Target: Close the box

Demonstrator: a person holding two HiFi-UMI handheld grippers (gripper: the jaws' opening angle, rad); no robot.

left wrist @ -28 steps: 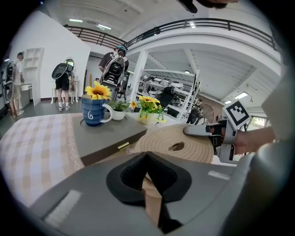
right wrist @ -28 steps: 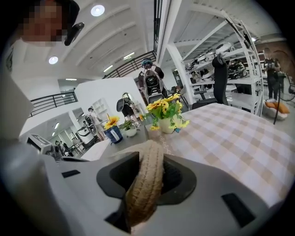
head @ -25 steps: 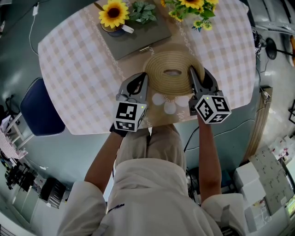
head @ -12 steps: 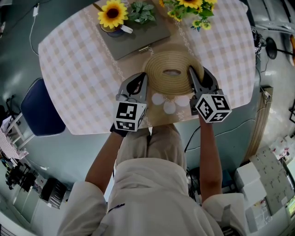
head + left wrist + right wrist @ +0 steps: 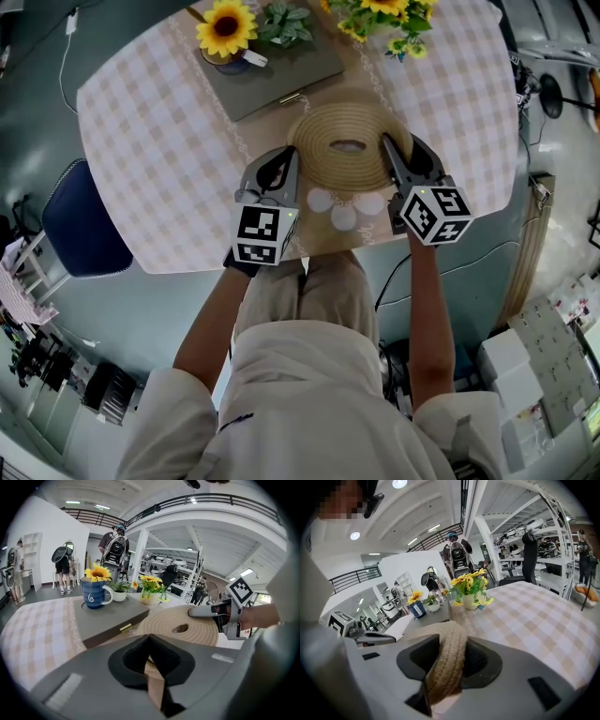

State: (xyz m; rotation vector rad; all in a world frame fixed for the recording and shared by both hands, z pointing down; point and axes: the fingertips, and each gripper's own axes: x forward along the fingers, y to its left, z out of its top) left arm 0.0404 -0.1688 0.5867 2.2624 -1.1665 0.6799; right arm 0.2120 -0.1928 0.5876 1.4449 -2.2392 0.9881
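**One numeral, two coded cubes**

The blue mug (image 5: 95, 594) bears a white mark that reads as a "6", though it may be only a curl. It shows in the left gripper view. The left cube (image 5: 262, 234) and the right cube (image 5: 434, 214) carry black-and-white square markers on their faces. These are coded patterns, not letters or numbers. The shelves and gear in the hall behind are too small and blurred for any print to be read.
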